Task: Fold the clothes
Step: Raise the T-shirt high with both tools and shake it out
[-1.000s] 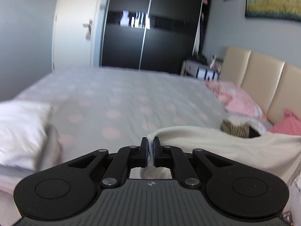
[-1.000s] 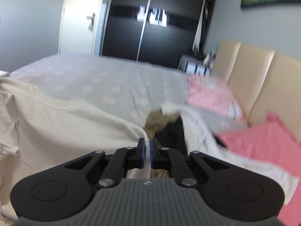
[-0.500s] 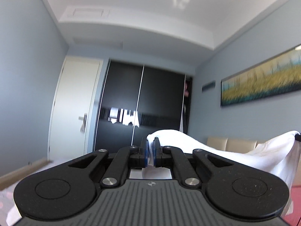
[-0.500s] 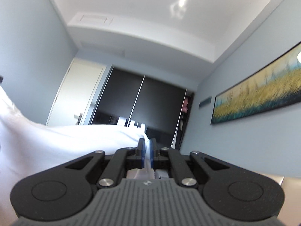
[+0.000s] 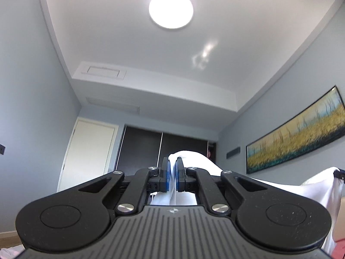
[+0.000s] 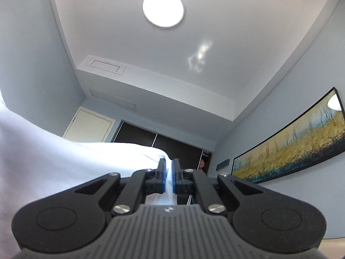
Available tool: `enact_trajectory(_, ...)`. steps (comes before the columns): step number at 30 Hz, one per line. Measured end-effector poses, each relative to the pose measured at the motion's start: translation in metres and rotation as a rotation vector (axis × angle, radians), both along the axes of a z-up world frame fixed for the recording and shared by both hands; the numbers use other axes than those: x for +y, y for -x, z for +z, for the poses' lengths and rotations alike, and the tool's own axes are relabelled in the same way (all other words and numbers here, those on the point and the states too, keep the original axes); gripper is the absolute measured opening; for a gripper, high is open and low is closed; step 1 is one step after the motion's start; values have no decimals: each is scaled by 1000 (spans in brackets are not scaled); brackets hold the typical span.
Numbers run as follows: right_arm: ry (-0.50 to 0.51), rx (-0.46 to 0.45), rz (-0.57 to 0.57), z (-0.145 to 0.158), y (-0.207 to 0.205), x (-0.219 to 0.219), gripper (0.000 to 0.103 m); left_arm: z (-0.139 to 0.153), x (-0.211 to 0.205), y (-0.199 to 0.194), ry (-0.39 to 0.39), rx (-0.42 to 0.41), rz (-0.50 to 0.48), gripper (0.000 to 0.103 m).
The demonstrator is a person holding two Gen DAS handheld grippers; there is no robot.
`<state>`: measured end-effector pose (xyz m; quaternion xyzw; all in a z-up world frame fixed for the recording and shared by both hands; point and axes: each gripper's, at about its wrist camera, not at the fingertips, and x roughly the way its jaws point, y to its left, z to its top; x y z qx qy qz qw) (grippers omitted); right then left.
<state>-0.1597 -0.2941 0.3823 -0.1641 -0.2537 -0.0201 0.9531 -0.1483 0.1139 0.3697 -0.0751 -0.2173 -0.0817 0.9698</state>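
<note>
Both claws are tilted up toward the ceiling, and each is clamped on an edge of the white garment (image 5: 194, 161). Between the blue pads of the left claw (image 5: 171, 172) a fold of cloth is pinched, and from there it is stretched away rightward to the right claw (image 6: 169, 176), where its other edge is gripped. Above them a round ceiling lamp (image 5: 171, 9) is seen, and on the right wall a long landscape painting (image 5: 297, 138) is hung
</note>
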Motion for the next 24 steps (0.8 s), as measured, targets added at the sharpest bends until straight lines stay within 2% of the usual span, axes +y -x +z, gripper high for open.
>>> enact_trajectory(3, -5, -33, -3, -2, 11, -2, 6, 5, -6, 4, -15, -9, 8, 3)
enact_trajectory(6, -35, 76, 62, -6, -5, 1, 6, 8, -2, 7, 34, -32, 41, 3)
enact_trajectory(9, -12, 152, 121, -21, -15, 14, 6, 11, 8, 12, 74, -52, 93, 3)
enact_trajectory(12, -18, 183, 138, -31, -21, 20, 5, 9, 6, 7, 47, -15, 96, 2)
enact_trajectory(13, -28, 169, 118, -31, -22, 17, 5, 7, 2, 5, 32, -2, 88, 2)
enact_trajectory(16, -49, 87, 36, -24, -16, 7, 5, 0, -9, 12, -4, -29, 90, 3)
enact_trajectory(18, -68, 86, 57, -18, -11, 3, 5, 3, -4, 14, 37, -48, 80, 3)
enact_trajectory(20, -40, 81, 71, -19, -7, 9, 5, 5, 1, 18, 64, -57, 80, 3)
enact_trajectory(24, -35, 41, 81, -23, 5, 14, 5, 2, -5, 29, 10, -71, 107, 2)
